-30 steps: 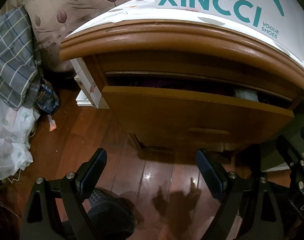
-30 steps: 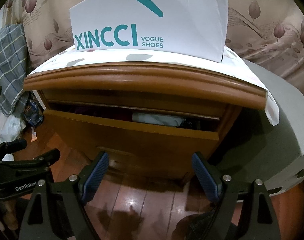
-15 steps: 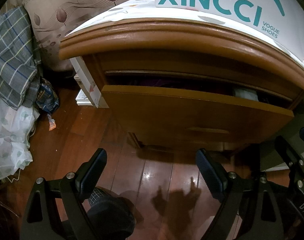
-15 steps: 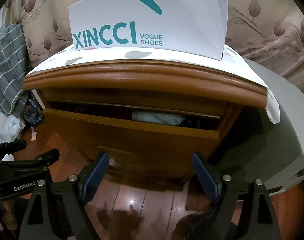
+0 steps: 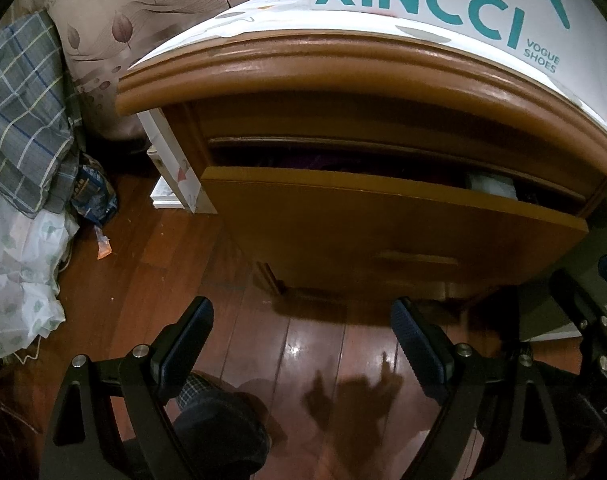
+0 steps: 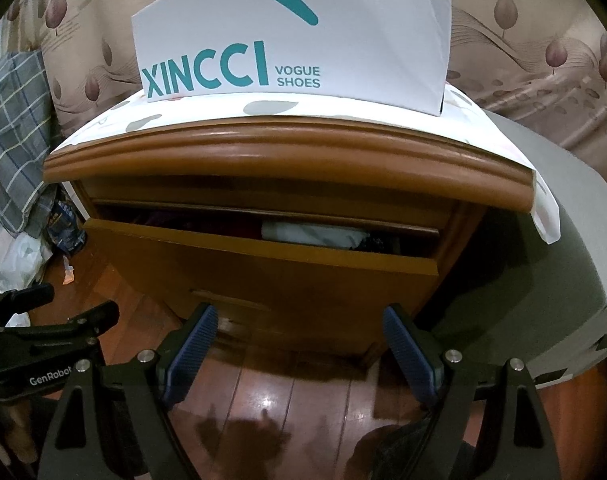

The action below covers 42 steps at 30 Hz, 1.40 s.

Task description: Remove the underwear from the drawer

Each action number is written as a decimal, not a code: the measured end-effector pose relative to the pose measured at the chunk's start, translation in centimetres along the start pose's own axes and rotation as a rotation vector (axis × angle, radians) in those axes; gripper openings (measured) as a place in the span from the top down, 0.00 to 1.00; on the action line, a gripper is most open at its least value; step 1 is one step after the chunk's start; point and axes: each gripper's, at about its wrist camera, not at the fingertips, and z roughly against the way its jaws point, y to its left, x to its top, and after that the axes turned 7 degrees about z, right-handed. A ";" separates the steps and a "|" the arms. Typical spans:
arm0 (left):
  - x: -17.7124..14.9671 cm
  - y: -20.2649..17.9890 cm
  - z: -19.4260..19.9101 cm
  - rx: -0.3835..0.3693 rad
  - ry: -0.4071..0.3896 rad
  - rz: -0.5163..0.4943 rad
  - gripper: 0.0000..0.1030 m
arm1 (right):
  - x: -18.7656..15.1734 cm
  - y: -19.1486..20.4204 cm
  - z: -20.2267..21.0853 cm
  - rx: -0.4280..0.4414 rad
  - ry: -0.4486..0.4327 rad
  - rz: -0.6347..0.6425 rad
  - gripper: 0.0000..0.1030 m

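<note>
Well beyond both spread jaws, underwear [image 6: 311, 234] lies inside the drawer [image 6: 263, 276].

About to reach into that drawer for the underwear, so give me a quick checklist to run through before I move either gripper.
1. Drawer open enough to reach in: not ok, only a narrow gap shows under the nightstand top.
2. Left gripper open and empty: ok.
3. Right gripper open and empty: ok.
4. Target garment identified: cannot tell; a white folded cloth and dark fabrics show in the gap.
5. Drawer handle free to grab: ok, nothing covers it.
6. Shoe box sitting back from the top's front edge: ok.
</note>
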 end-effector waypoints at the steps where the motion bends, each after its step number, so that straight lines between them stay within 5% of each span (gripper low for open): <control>1: 0.0 0.0 0.0 0.000 -0.002 0.002 0.14 | 0.0 0.0 0.0 0.001 0.001 0.000 0.16; 22: 0.4 1.1 -0.8 -0.066 0.063 0.057 0.11 | -0.3 -0.9 -0.2 0.004 0.013 -0.040 0.16; 30: 1.1 3.9 -1.1 -0.270 0.113 0.263 0.08 | -0.3 -2.1 0.2 -0.002 0.002 -0.089 0.16; 33: 1.6 5.0 -1.0 -0.309 0.080 0.360 0.00 | -0.2 -2.6 0.5 0.001 -0.007 -0.106 0.16; 42: 2.3 7.5 -6.2 -0.399 0.129 0.702 0.00 | -0.1 -4.1 1.0 0.015 -0.014 -0.147 0.16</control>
